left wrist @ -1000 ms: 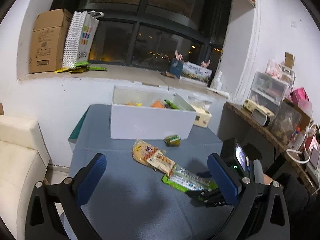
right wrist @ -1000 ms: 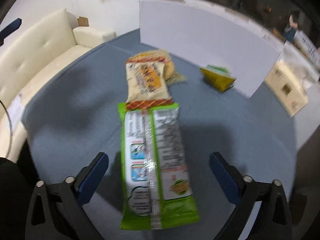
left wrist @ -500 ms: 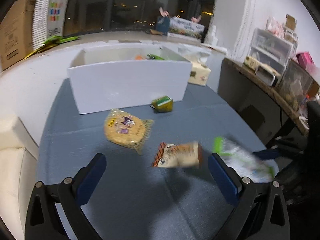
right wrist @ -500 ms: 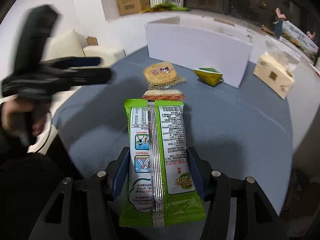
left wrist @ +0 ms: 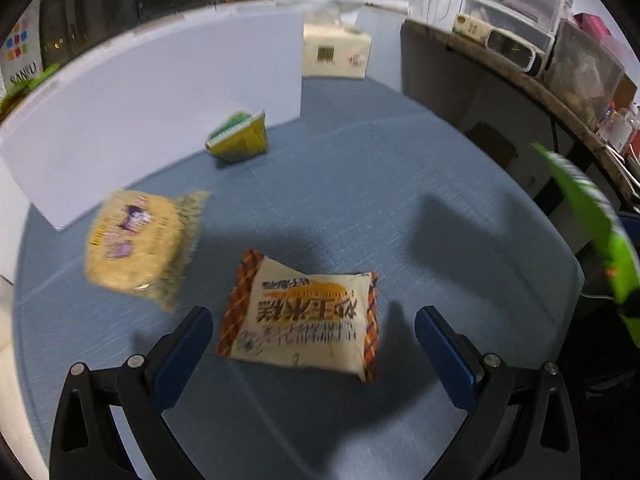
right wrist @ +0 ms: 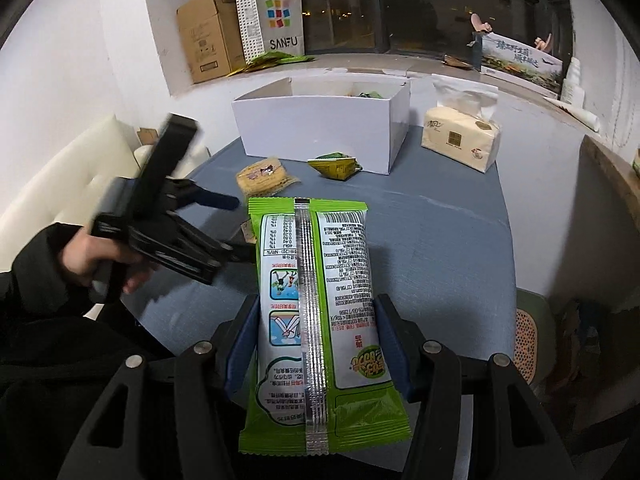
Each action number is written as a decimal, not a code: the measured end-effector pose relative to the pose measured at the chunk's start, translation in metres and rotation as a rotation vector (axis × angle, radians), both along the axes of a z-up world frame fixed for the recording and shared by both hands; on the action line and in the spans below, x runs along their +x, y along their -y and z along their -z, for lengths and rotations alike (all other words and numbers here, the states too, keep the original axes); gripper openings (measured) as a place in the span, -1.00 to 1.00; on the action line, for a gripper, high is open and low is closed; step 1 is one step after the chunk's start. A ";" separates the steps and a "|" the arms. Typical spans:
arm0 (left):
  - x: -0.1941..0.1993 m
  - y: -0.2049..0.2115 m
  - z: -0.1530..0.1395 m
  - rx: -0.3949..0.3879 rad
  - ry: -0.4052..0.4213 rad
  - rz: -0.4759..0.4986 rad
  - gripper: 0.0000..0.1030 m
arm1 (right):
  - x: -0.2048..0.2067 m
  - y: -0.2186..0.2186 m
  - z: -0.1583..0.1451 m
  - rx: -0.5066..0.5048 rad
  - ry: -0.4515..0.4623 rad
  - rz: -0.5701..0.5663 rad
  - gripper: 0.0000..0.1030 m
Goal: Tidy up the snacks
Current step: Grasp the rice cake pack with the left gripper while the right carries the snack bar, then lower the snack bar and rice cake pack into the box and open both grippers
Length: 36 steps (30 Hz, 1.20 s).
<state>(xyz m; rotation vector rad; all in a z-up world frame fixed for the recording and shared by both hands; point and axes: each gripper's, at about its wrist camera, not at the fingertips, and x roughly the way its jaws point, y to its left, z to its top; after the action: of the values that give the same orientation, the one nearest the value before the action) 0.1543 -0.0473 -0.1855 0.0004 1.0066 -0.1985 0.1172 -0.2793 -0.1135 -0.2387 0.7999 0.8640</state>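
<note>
My right gripper (right wrist: 316,344) is shut on a long green snack packet (right wrist: 316,300) and holds it above the blue table (right wrist: 440,240). That packet shows as a green blur in the left wrist view (left wrist: 592,216). My left gripper (left wrist: 312,344) is open and low over a cream packet with orange ends (left wrist: 304,316), which lies between its fingers. A round yellow cracker pack (left wrist: 136,240) lies to its left and a small green-yellow packet (left wrist: 240,140) by the white box (left wrist: 152,96). The left gripper also shows in the right wrist view (right wrist: 224,220).
A tissue pack (right wrist: 460,142) stands right of the white box (right wrist: 320,128), which holds some snacks. A cardboard box (right wrist: 208,36) and a SANFU bag (right wrist: 276,20) sit on the window ledge. A cream sofa (right wrist: 60,184) is left of the table; cluttered shelves (left wrist: 560,40) are at the right.
My right gripper closed on the green packet and lifted it off the table. My left gripper moved forward and down until the cream packet lies between its open fingers.
</note>
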 end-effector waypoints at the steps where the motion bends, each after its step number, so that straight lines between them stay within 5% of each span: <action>1: 0.003 -0.002 0.003 -0.010 -0.009 -0.017 0.99 | 0.000 0.001 0.001 0.005 -0.001 0.002 0.19; 4: 0.005 -0.005 0.000 -0.009 0.004 -0.028 0.71 | 0.000 0.005 0.001 0.017 -0.004 0.011 0.18; 5: 0.002 -0.005 -0.003 0.027 0.024 -0.027 0.30 | 0.000 0.007 0.001 0.023 -0.006 0.015 0.18; 8: -0.008 -0.014 -0.011 -0.067 0.050 -0.025 0.26 | -0.001 0.007 0.001 0.033 -0.008 0.023 0.18; 11: -0.028 -0.022 -0.028 -0.081 0.135 -0.046 0.25 | 0.001 0.007 0.000 0.051 -0.010 0.029 0.18; 17: -0.074 -0.051 -0.091 -0.160 0.335 -0.087 0.25 | 0.018 0.004 -0.008 0.119 -0.016 0.071 0.18; 22: -0.072 -0.097 -0.138 -0.222 0.476 -0.147 0.25 | 0.054 -0.014 -0.030 0.219 -0.010 0.098 0.18; 29: 0.009 -0.156 -0.191 -0.212 0.579 -0.220 0.26 | 0.146 -0.082 -0.079 0.308 0.000 0.152 0.19; 36: 0.108 -0.194 -0.181 -0.210 0.497 -0.303 0.26 | 0.236 -0.152 -0.091 0.349 -0.096 0.246 0.20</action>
<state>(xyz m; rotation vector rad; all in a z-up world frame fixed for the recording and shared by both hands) 0.2624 0.1463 -0.0043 -0.2802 0.4779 -0.0212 0.3529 -0.1276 -0.0227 0.2068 0.7354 0.7708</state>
